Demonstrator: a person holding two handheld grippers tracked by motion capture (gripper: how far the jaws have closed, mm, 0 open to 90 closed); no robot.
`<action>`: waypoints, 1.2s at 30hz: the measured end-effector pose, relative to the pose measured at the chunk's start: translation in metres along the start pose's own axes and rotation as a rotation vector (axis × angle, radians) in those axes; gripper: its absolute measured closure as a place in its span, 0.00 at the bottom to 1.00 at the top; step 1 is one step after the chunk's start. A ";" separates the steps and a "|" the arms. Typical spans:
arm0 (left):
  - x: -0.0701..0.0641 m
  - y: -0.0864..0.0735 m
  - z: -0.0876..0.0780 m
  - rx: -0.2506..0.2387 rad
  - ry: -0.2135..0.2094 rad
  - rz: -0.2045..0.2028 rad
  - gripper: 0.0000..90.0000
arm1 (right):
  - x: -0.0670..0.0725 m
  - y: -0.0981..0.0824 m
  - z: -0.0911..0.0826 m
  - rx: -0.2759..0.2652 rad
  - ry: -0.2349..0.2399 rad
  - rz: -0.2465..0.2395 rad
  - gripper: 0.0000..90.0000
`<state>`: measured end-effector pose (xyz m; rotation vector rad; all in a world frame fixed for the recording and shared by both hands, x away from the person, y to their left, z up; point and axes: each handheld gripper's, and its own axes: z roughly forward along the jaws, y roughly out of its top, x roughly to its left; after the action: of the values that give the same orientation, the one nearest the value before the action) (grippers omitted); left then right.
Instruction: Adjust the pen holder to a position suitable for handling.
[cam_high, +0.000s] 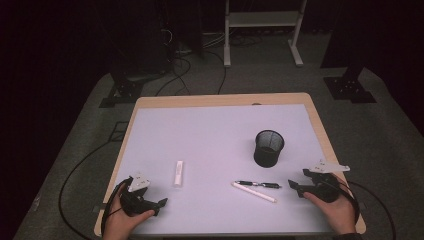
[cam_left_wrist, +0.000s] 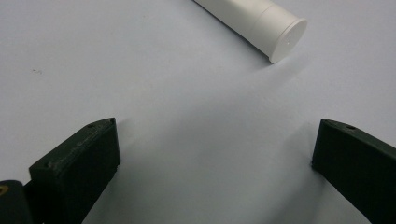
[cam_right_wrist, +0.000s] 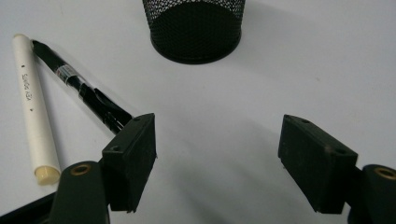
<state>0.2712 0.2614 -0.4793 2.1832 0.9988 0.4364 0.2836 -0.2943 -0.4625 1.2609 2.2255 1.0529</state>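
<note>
High view has the right gripper (cam_high: 296, 184) resting at the table's (cam_high: 210, 130) near right edge, its jaws standing apart with nothing between them, and the black pen (cam_high: 258, 184) lying just beyond its tips toward nine o'clock. That pen is probably the thing in hand, since the gripper is aimed along the surface at its nearer end. The pen lies flat, long axis running almost from three to nine o'clock, with the long white marker (cam_high: 253, 192) just beside it on the near side, angled slightly so the two nearly meet at their left ends. In the right gripper view the pen (cam_right_wrist: 79, 88) runs from eleven o'clock down to the left jaw, its clip end close to that jaw, and the marker (cam_right_wrist: 33, 112) lies beside it. The mesh cup (cam_high: 269, 148) stands upright at about eleven o'clock from the right gripper, mouth up, likely where pens are meant to go. The left gripper (cam_high: 159, 204) waits at the near left, jaws apart and empty, with a short white tube (cam_high: 178, 173) at one o'clock from it, long axis running near to far.
</note>
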 end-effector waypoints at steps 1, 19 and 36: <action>0.000 0.000 0.000 0.000 0.000 0.000 0.00 | 0.000 0.000 0.000 0.000 0.000 0.000 0.30; 0.000 0.000 0.000 -0.001 0.000 0.000 0.00 | -0.002 0.027 -0.007 -0.049 0.019 0.006 0.34; 0.000 0.000 0.000 -0.001 0.000 0.003 0.00 | -0.006 0.050 -0.015 -0.082 0.020 0.001 0.37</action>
<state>0.2713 0.2616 -0.4795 2.1837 0.9955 0.4385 0.3055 -0.2901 -0.4148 1.2222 2.1726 1.1495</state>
